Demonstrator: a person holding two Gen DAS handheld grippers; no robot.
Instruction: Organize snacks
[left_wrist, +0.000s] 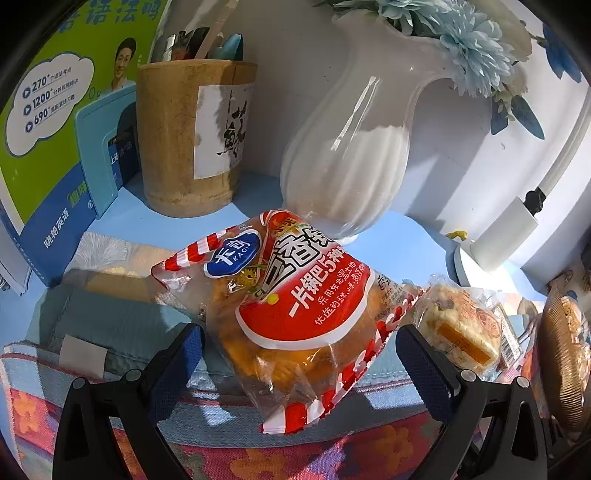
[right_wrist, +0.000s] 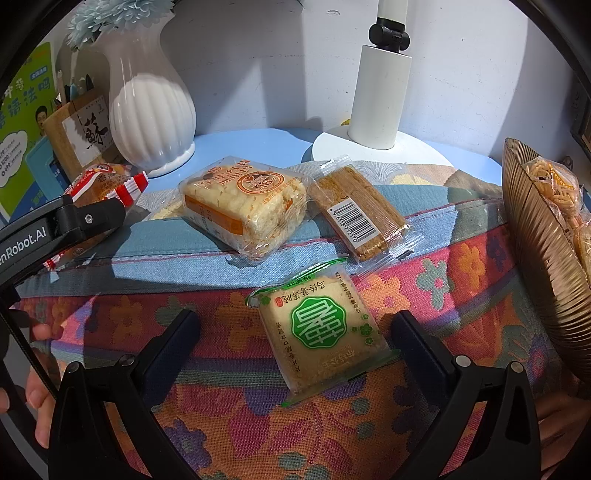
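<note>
Four wrapped snacks lie loose on my flowered cloth (right_wrist: 236, 317), which covers the blue table (right_wrist: 258, 142); a ribbed brown basket (right_wrist: 543, 236) at the right edge already holds more packets. Behind them stand a white vase (left_wrist: 351, 155), a lamp base (right_wrist: 376, 147) and a cork pen pot (left_wrist: 188, 140).

Biggest is the red-and-white bag (left_wrist: 295, 310) of puffed crackers, lying between the spread fingers of my left hand-held gripper (left_wrist: 299, 354), neither pad touching it as far as I can see. It looks light, crinkly and slippery, and its contents will likely crumble, so I would close gently across the full middle, not on the flat sealed ends.

Next comes the crumbly cake (right_wrist: 245, 206) in clear film, just beside the bag, soft and easily crushed. Touching its right side is the flat brown bar (right_wrist: 360, 214) with a barcode, stiffer but brittle.

Smallest is the square green-label cake (right_wrist: 321, 332), lying between the wide-open fingers of my right hand-held gripper (right_wrist: 295, 347), untouched. It seems light and spongy; I would pinch its two side edges softly, since the film may slide.
</note>
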